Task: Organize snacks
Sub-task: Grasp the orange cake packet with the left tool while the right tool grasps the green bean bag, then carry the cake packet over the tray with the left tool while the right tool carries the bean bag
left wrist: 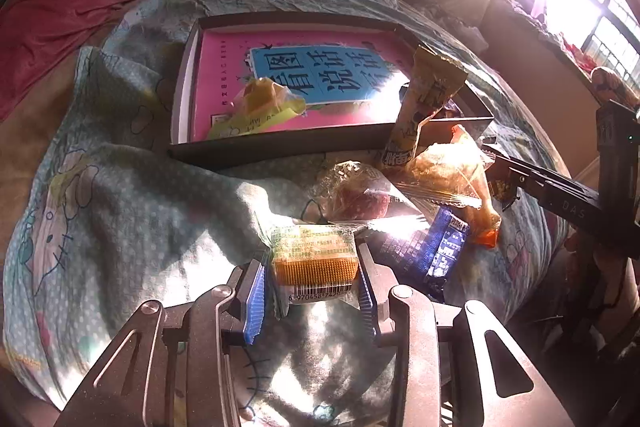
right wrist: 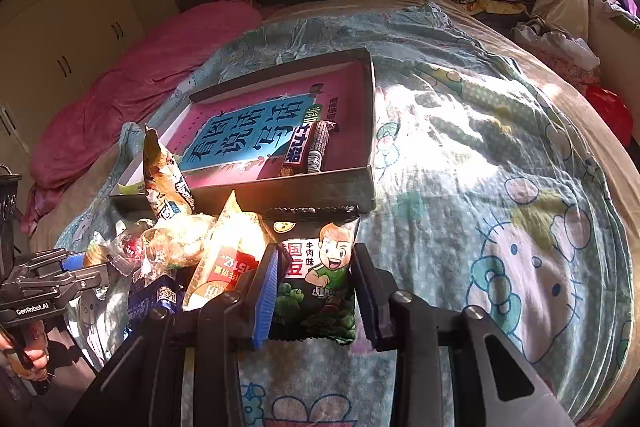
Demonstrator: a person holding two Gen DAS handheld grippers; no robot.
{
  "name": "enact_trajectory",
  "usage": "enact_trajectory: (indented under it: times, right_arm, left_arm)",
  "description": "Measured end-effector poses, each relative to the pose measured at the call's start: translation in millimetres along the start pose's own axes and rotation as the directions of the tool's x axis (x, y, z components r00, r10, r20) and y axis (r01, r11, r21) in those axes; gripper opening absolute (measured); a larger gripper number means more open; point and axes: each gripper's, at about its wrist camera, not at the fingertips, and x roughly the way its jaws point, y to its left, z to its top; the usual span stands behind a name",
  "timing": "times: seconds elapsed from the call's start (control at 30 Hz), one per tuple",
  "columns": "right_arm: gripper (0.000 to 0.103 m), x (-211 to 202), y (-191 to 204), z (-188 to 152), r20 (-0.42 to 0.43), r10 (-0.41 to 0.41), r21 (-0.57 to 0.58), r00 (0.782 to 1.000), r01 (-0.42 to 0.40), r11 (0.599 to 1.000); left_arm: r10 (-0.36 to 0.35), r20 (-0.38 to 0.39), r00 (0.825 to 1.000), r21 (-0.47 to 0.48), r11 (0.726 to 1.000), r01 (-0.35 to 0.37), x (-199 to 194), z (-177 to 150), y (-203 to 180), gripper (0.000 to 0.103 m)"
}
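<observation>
Green pea packet sits gripped in right tool; left tool grips orange cake packet.

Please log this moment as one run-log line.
left gripper: around orange-and-green snack pack | right gripper: around green pea snack bag | black tray: some snacks inside | pile beside tray

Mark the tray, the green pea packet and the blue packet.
tray (right wrist: 320,187), right wrist view, near wall.
green pea packet (right wrist: 316,279), right wrist view, printed front.
blue packet (left wrist: 436,251), left wrist view, middle of wrapper.
</observation>
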Motion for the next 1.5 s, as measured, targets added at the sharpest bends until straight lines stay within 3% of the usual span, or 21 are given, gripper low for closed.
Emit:
enact_trajectory:
  times: [0.53, 1.5]
  right_arm:
    - [0.036, -13, 9, 8, 0.036, 0.003, -0.01, 0.999, -0.003, 1.0]
    - [0.036, -24, 19, 44, 0.137, 0.014, -0.029, 0.991, -0.01, 1.0]
  left_arm:
    - [0.014, 0.138, 0.99, -0.101, 0.995, 0.0, -31, 16, 32, 0.04]
    - [0.012, 0.177, 0.984, -0.084, 0.996, 0.003, -23, 40, 31, 0.04]
